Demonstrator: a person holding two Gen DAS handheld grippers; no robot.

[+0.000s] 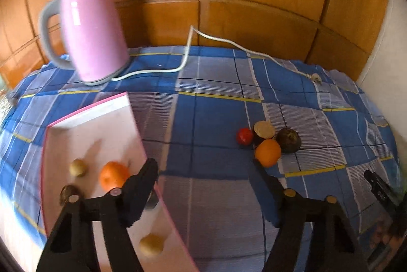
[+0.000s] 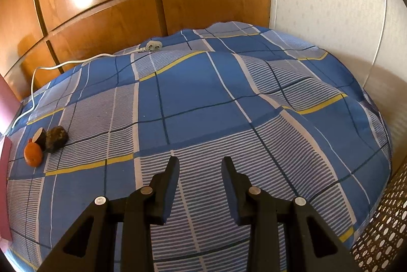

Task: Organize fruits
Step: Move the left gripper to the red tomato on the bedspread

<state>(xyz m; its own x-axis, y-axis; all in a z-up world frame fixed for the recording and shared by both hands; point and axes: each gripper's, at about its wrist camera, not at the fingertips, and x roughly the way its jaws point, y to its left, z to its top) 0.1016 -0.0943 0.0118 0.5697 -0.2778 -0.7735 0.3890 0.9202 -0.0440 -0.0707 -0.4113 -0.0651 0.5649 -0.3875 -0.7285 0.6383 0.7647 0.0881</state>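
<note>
A white tray with a pink rim lies on the left of the blue checked cloth. It holds an orange and several small yellowish and dark fruits. To the right, a group lies on the cloth: a red fruit, a cut dark fruit with a pale face, a second orange and a dark round fruit. My left gripper hangs open and empty between tray and group. My right gripper stands slightly open over bare cloth, with the orange and the dark fruit far to its left.
A pink kettle stands at the back left. Its white cord runs across the cloth to a plug. Wooden panels close the back and a white wall the right. A perforated woven surface lies at the lower right.
</note>
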